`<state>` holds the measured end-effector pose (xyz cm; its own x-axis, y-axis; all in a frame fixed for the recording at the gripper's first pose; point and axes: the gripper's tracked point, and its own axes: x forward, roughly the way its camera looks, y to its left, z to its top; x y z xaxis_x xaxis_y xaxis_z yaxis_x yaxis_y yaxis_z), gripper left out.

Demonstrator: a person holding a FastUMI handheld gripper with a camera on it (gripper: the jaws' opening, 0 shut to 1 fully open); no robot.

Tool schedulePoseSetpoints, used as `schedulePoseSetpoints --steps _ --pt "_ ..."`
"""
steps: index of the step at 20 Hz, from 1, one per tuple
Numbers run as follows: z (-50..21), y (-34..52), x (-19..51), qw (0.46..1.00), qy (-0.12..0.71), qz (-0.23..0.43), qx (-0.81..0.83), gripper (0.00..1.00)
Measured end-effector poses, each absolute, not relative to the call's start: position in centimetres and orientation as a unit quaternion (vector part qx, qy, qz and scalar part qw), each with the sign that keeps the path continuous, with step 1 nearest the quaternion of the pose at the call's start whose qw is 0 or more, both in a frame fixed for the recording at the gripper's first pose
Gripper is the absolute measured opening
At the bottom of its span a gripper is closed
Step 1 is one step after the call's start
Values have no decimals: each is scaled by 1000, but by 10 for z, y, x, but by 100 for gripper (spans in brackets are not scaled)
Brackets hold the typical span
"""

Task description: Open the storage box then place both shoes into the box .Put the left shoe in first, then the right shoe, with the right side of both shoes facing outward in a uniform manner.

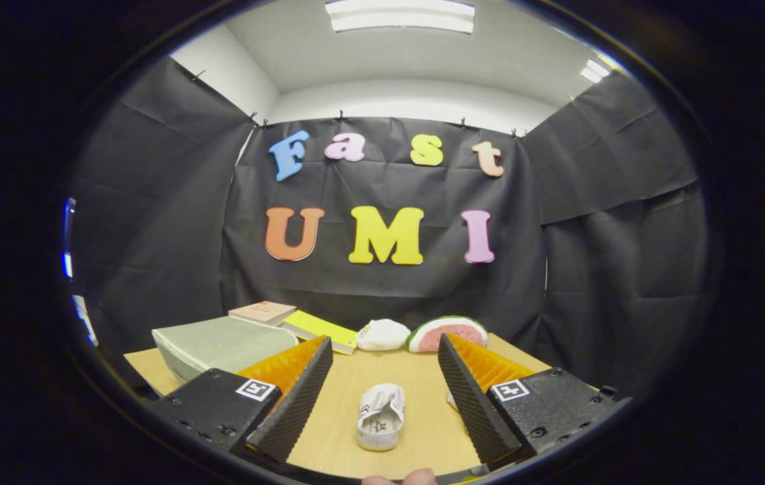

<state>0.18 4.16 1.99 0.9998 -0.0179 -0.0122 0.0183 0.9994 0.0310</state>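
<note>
Gripper view: hand-held gripper (382, 397) spread wide and holding nothing, hovering over the light wooden tabletop (416, 367); one small white canvas shoe (380, 417) lies between the fingers in the lower centre, and a sliver of what may be the second white shoe (452, 400) peeks out beside the right finger. The grey lidded storage box (221, 345) sits at lower left beyond the left finger, lid apparently down. Judged: nothing done yet; opening the box and placing both shoes remain.
</note>
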Motion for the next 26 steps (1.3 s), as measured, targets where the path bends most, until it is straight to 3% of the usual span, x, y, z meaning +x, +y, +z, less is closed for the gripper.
schedulePoseSetpoints --steps 15,26 --pt "16 38 10 1000 10 6 13 100" --pt "-4 -20 36 999 41 16 17 100"
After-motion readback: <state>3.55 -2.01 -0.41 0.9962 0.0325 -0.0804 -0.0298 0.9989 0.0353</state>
